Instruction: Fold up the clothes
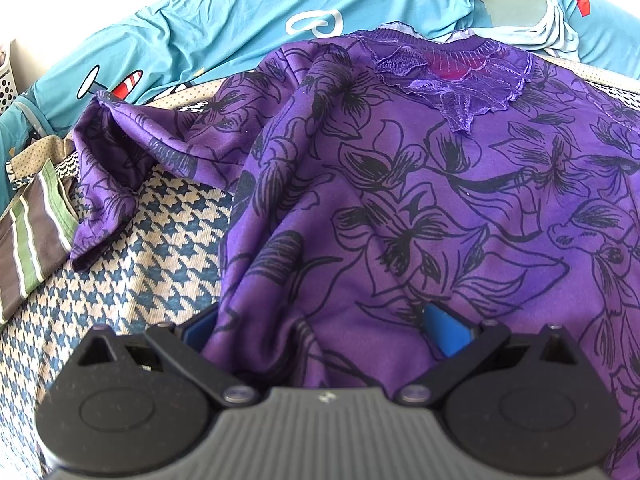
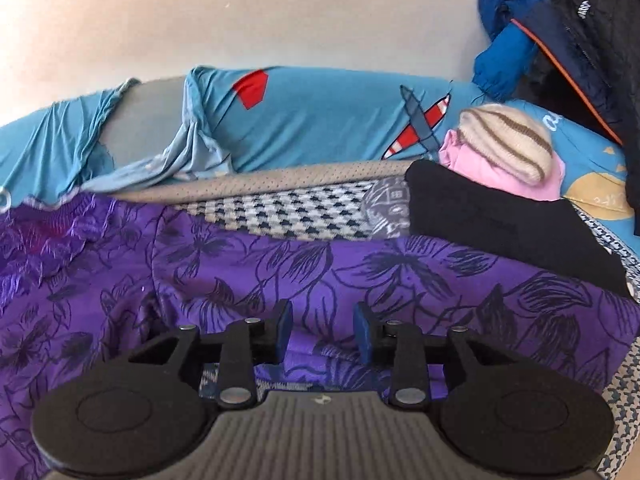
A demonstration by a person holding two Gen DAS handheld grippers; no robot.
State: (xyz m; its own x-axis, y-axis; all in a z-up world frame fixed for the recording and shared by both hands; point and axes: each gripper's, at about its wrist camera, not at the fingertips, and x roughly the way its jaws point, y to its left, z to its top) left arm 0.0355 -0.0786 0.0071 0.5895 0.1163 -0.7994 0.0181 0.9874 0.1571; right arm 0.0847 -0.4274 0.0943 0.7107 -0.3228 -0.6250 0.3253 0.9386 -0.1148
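Ahead of my tongs I see a bed under a houndstooth cover (image 1: 132, 240), blue and cream. Beyond it lies a teal sheet with aeroplane prints (image 2: 320, 120), and behind that a plain pale wall (image 2: 280, 12). Daylight is soft and even across the room.

Purple top (image 1: 400, 200) drapes over left tool's (image 1: 320, 332) fingertips.
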